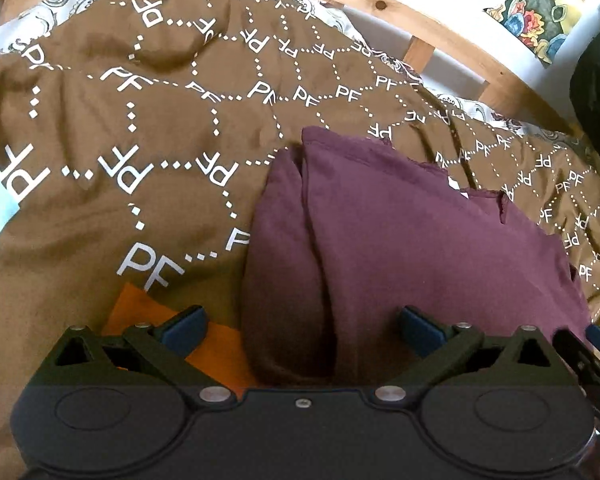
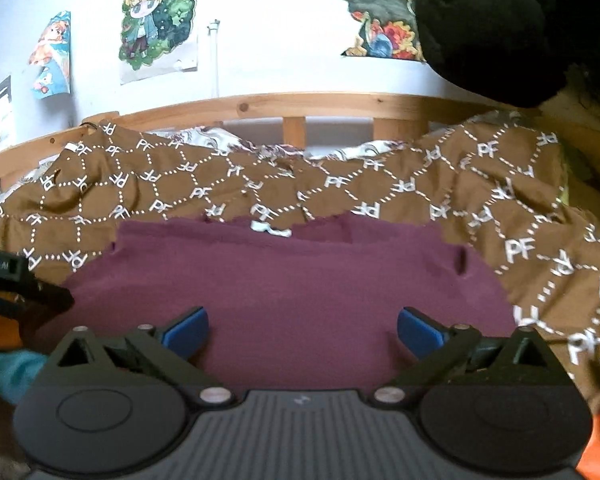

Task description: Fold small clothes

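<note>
Hovering over the bed, I have the left gripper (image 1: 300, 330) tilted steeply down and the right gripper (image 2: 302, 330) angled shallower, both released with jaws spread wide and nothing between them. The folded purple garment (image 2: 284, 284) lies near, on the brown patterned blanket (image 1: 112, 128).

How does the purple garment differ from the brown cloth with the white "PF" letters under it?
The purple garment is plain; the brown cloth carries white "PF" letters joined by dotted lines. The purple garment is folded into a compact shape and lies on top; the brown cloth is spread out, wrinkled and covers much more of the bed. Both are fabric, and neither gripper holds them.
</note>
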